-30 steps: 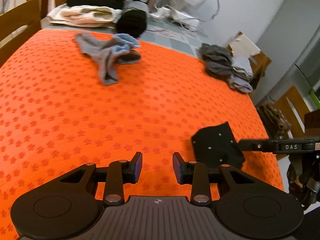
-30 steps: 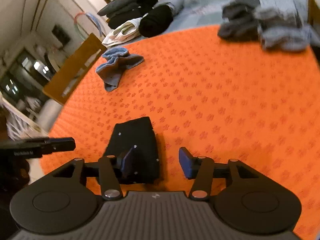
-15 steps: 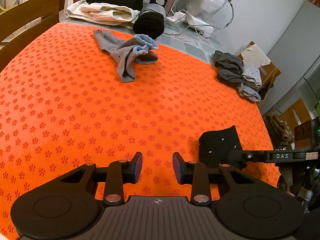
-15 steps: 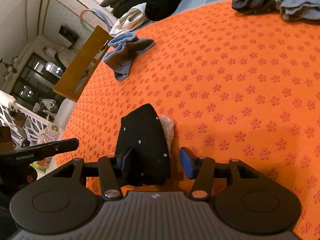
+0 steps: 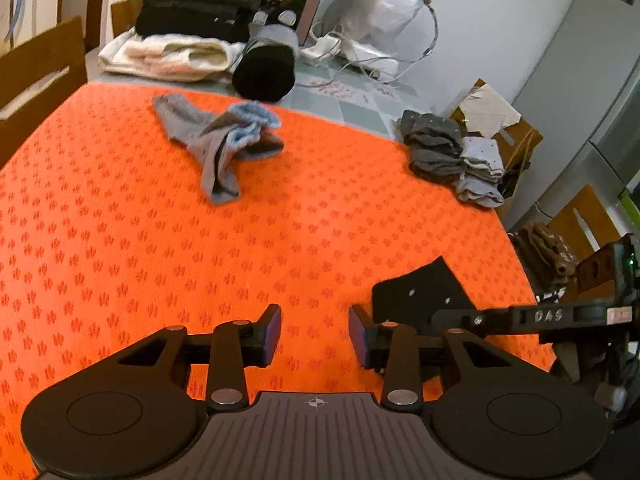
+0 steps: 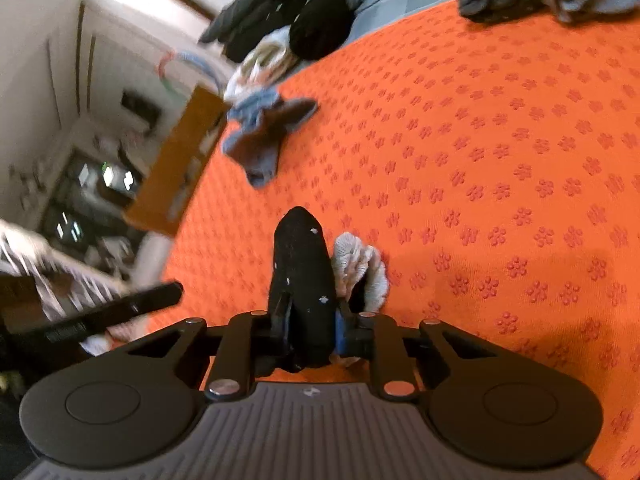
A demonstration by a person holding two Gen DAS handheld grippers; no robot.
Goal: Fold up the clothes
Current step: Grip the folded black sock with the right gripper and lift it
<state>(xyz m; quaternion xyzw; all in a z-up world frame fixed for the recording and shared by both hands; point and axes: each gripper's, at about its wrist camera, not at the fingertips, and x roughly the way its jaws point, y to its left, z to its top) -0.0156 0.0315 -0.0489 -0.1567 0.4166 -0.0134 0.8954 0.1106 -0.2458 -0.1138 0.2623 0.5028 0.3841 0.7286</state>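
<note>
The black sock (image 6: 304, 276) with small white dots is near the desk's front right edge, clamped between the jaws of the right gripper (image 6: 314, 330). A pale sock (image 6: 360, 264) lies touching it on the orange cloth (image 5: 120, 220). The left gripper (image 5: 314, 334) has its jaws apart, holding nothing, beside the black sock.

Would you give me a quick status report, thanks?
Right gripper shut on black sock. Left gripper open, empty. Grey-blue socks unfolded. Nothing blocking.

Right hand-held gripper (image 6: 312, 330) clamped on black dotted sock (image 6: 304, 272), over orange flower-patterned cloth (image 6: 500, 160).
</note>
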